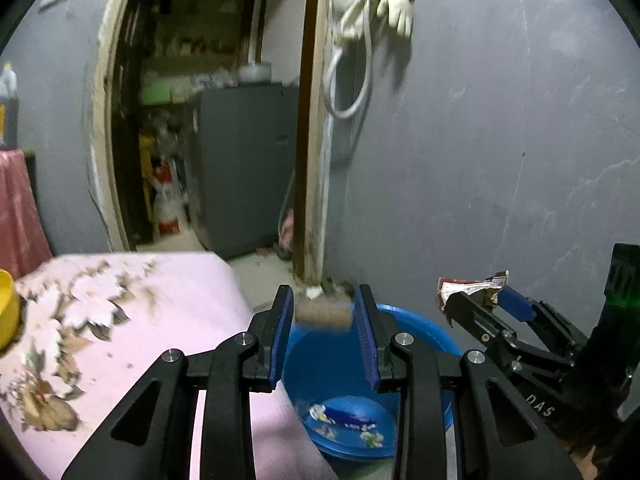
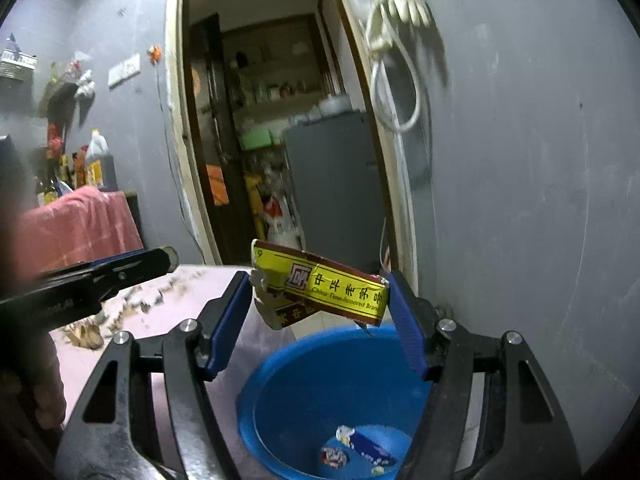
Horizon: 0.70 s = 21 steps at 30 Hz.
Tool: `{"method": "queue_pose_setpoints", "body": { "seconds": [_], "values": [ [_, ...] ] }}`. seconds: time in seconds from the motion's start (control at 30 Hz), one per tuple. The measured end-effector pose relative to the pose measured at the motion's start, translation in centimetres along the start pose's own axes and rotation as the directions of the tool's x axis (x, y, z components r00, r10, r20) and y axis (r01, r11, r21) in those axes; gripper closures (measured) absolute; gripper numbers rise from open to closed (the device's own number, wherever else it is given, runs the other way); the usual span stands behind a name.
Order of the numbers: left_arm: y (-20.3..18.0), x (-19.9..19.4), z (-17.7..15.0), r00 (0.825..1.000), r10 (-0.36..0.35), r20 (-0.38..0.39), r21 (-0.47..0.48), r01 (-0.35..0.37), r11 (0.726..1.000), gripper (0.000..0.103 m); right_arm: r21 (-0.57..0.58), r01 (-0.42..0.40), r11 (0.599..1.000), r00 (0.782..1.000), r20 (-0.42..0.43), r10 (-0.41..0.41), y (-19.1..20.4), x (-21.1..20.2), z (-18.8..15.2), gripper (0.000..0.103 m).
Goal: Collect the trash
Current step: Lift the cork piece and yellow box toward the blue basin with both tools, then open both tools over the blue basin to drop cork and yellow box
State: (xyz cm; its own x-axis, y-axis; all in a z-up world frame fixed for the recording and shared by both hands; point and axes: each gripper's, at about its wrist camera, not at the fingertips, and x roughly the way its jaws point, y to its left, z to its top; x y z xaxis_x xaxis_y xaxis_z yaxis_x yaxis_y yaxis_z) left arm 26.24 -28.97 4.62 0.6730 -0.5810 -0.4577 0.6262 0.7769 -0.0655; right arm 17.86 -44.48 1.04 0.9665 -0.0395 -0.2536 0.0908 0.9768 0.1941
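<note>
My left gripper (image 1: 324,300) is shut on a short brown cardboard roll (image 1: 325,316), which hangs over the far rim of a blue plastic bin (image 1: 424,328). Several wrappers (image 1: 348,420) lie at the bin's bottom. My right gripper (image 2: 318,284) is shut on a torn yellow and dark red carton (image 2: 332,288) that spans its blue pads, above the same blue bin (image 2: 280,392). In the left wrist view the right gripper (image 1: 478,294) shows at the right with the crumpled carton (image 1: 472,284). The left gripper (image 2: 168,258) reaches in from the left of the right wrist view.
A surface under a pink floral cloth (image 1: 120,320) lies left of the bin, with a yellow object (image 1: 6,316) at its edge. A grey wall (image 1: 500,160) stands close behind. An open doorway (image 1: 224,140) shows a grey cabinet. A hand (image 2: 44,380) holds the left gripper.
</note>
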Motion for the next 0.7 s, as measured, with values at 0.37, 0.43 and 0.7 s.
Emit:
{"method": "queue_pose_setpoints", "body": {
  "seconds": [0.37, 0.43, 0.7],
  "values": [
    [1.6, 4.8, -2.3, 0.984, -0.019, -0.18, -0.057, 0.009, 0.998, 0.062, 0.023, 0.017, 1.0, 0.993, -0.116, -0.014, -1.5, 2.9, -2.3, 0.013],
    [1.8, 4.5, -2.6, 0.983, -0.01, -0.183, -0.056, 0.0, 0.998, 0.057, 0.025, 0.02, 0.999, 0.992, -0.122, -0.016, -1.5, 2.9, -2.3, 0.011],
    [2.7, 1.1, -2.0, 0.993, 0.021, -0.117, -0.071, -0.029, 0.997, 0.046, 0.023, 0.024, 0.999, 0.996, -0.092, -0.022, -0.6, 1.9, -1.0, 0.003]
  ]
}}
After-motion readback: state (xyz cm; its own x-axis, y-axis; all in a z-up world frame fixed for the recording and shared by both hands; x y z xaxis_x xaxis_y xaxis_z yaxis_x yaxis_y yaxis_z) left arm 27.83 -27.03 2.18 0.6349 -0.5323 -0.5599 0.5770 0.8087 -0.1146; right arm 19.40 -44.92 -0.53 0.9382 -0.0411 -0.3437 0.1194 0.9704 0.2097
